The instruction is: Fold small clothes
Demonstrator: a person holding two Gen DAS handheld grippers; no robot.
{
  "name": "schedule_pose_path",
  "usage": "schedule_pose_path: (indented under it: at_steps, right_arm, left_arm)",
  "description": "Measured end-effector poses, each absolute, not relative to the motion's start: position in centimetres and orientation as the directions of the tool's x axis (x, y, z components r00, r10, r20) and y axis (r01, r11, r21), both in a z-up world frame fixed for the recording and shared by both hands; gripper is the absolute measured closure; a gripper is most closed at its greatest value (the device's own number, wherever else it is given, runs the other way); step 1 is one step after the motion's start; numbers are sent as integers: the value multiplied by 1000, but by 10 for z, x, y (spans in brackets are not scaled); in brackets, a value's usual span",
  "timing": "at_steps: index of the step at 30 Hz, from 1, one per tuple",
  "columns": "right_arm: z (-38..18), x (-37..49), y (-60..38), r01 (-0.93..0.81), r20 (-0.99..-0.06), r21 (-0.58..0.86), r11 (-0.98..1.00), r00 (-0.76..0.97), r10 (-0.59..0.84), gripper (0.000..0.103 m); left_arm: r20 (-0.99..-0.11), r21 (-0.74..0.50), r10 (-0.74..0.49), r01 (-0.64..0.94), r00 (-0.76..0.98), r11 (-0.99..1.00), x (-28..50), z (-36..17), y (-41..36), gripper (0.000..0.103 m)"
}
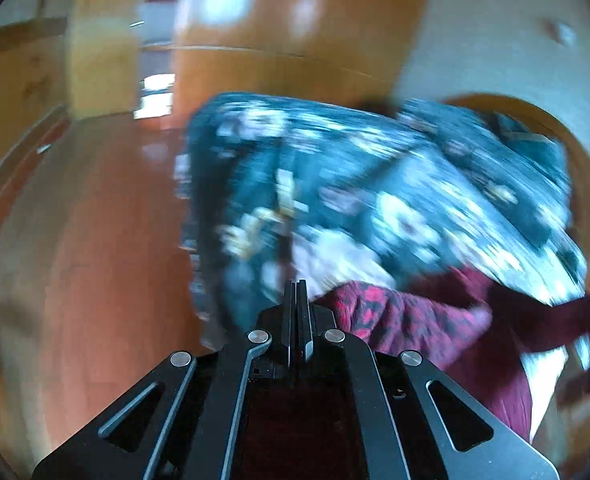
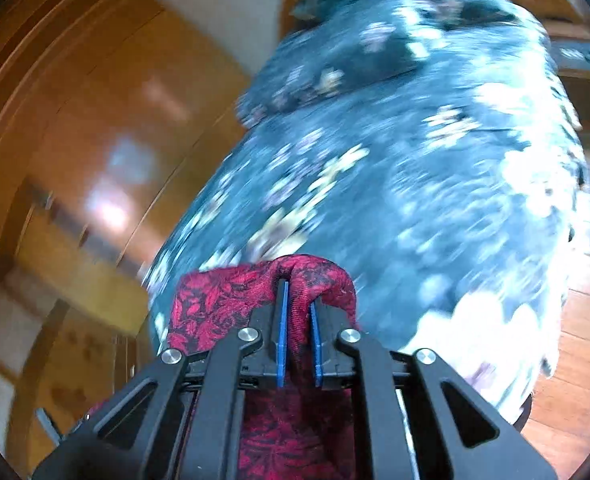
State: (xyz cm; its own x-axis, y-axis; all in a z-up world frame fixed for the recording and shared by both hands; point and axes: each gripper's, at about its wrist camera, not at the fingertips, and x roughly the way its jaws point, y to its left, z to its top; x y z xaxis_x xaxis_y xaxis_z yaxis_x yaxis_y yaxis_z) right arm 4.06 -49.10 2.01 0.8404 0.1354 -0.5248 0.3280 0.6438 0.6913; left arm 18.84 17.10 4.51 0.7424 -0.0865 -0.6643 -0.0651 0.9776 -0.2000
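Observation:
A small red garment with a dark leaf pattern point(image 2: 215, 300) is bunched between the blue pads of my right gripper point(image 2: 298, 284), which is shut on a fold of it; the rest hangs down under the gripper. In the left wrist view the same red garment point(image 1: 407, 320) stretches away to the right from my left gripper point(image 1: 297, 284). Its fingers are pressed together on the garment's edge, and dark red fabric shows beneath the linkage. Both grippers hold the garment above a blue floral cover point(image 1: 375, 168). Both views are blurred.
The blue floral cover point(image 2: 395, 160) drapes a raised, rounded surface ahead of both grippers. Glossy wooden floor point(image 1: 95, 220) lies to its left, with more wooden floor point(image 2: 575, 340) at the right. Wooden panels point(image 2: 95, 100) and a pale wall point(image 1: 495, 40) stand behind.

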Motion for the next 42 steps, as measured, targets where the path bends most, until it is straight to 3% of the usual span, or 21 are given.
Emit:
schedule_pose_path:
  at_steps: [1, 3, 4, 5, 6, 7, 8, 11, 13, 19, 23, 24, 25, 27, 29, 31, 36, 37, 42]
  right_arm:
    - [16, 43, -507, 349, -530, 696, 627, 839, 121, 85]
    - [4, 46, -545, 402, -542, 721, 565, 835, 98, 52]
    - [-2, 45, -557, 418, -541, 742, 524, 835, 100, 13]
    - [-6, 39, -570, 453, -540, 753, 477, 840, 56, 2]
    - [-5, 28, -579, 479, -533, 749, 457, 846, -14, 2]
    - [-3, 19, -588, 489, -523, 747, 450, 851, -57, 2]
    - [0, 7, -595, 497, -515, 748, 440, 853, -87, 2]
    - [3, -16, -596, 517, -541, 722, 461, 836, -90, 2]
    - [-2, -25, -577, 501, -575, 678, 538, 817, -36, 2]
    - [-91, -45, -451, 356, -720, 626, 694, 606, 339, 3]
    - [-141, -67, -385, 305, -706, 692, 654, 477, 523, 8]
    - [-149, -70, -373, 292, -695, 708, 644, 452, 559, 10]
    - [-153, -71, -363, 276, -686, 718, 639, 433, 585, 16]
    - [-152, -72, -348, 234, -700, 704, 670, 391, 598, 33]
    - [-140, -72, -338, 178, -733, 660, 730, 365, 574, 67]
    - [-120, -72, -340, 148, -738, 645, 750, 376, 561, 81]
    - [-48, -87, -343, -16, -655, 665, 747, 467, 593, 86]
    - [-37, -93, -341, -49, -648, 657, 752, 474, 596, 86]
    - [-57, -118, -314, -87, -723, 601, 794, 364, 587, 87]
  left_arm:
    - [-668, -185, -48, -103, 742, 977, 197, 46, 179, 103]
    - [-680, -181, 5, -175, 733, 968, 215, 50, 195, 103]
    - [-684, -173, 32, -204, 729, 963, 219, 51, 202, 97]
    - [-685, -168, 52, -228, 726, 959, 219, 51, 207, 80]
    - [-680, -172, 63, -243, 731, 955, 214, 51, 212, 67]
    - [-673, -178, 63, -245, 737, 953, 210, 50, 215, 46]
    - [-664, -193, 53, -240, 746, 952, 202, 48, 216, 40]
    - [-682, -275, -84, -148, 726, 950, 169, 24, 211, 40]
    - [-703, -375, -239, -63, 670, 925, 140, -8, 200, 40]
    - [-729, -548, -504, 48, 463, 835, 67, -84, 150, 40]
    - [-688, -648, -619, 64, 379, 759, 38, -109, 115, 41]
    - [-672, -665, -638, 73, 376, 743, 34, -111, 109, 45]
    - [-668, -670, -646, 79, 370, 738, 33, -111, 103, 58]
    - [-666, -666, -643, 87, 377, 741, 29, -106, 94, 75]
    - [-671, -646, -632, 111, 387, 755, 31, -92, 91, 81]
    - [-662, -638, -632, 140, 403, 757, 33, -70, 98, 83]
    - [-688, -526, -574, 240, 444, 816, 39, 9, 113, 94]
    - [-707, -487, -546, 251, 450, 837, 40, 16, 114, 102]
    - [-791, -335, -362, 145, 494, 931, 39, 5, 143, 103]
